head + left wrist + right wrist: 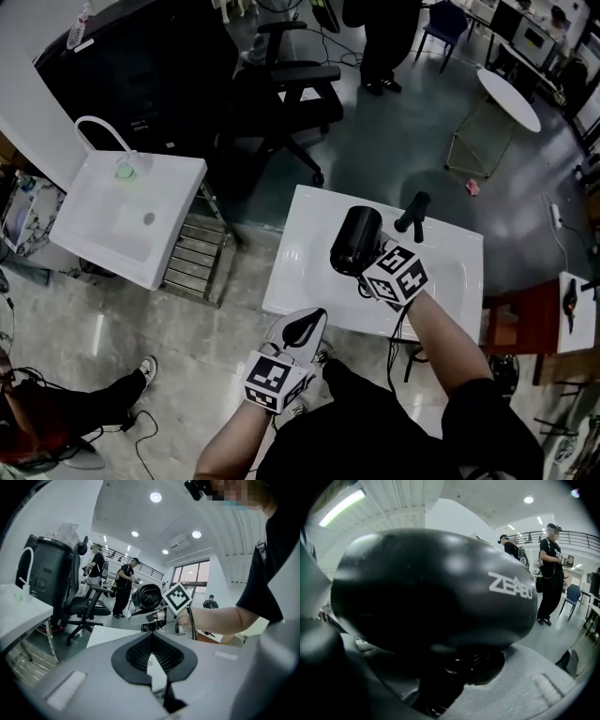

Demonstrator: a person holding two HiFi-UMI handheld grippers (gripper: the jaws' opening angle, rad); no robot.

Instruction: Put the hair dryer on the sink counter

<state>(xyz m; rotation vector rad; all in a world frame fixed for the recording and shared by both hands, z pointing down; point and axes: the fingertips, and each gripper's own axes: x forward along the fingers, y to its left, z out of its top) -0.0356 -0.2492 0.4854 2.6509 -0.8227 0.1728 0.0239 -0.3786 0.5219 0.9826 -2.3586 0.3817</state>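
A black hair dryer (355,240) hangs over the basin of the white sink counter (309,217), left of the black faucet (412,214). My right gripper (367,259) is shut on it, with the marker cube just behind. In the right gripper view the hair dryer's body (431,588) fills the frame above the right gripper (454,667). My left gripper (313,320) hovers at the counter's front edge, its black pads together with nothing held. In the left gripper view the left gripper (151,637) points toward the held hair dryer (146,597).
A second white sink (131,211) with a curved white tap stands to the left, above a metal rack. A black office chair (281,94) and a standing person (384,37) are behind. A round white table (509,98) is at the back right, a red stool (516,319) to the right.
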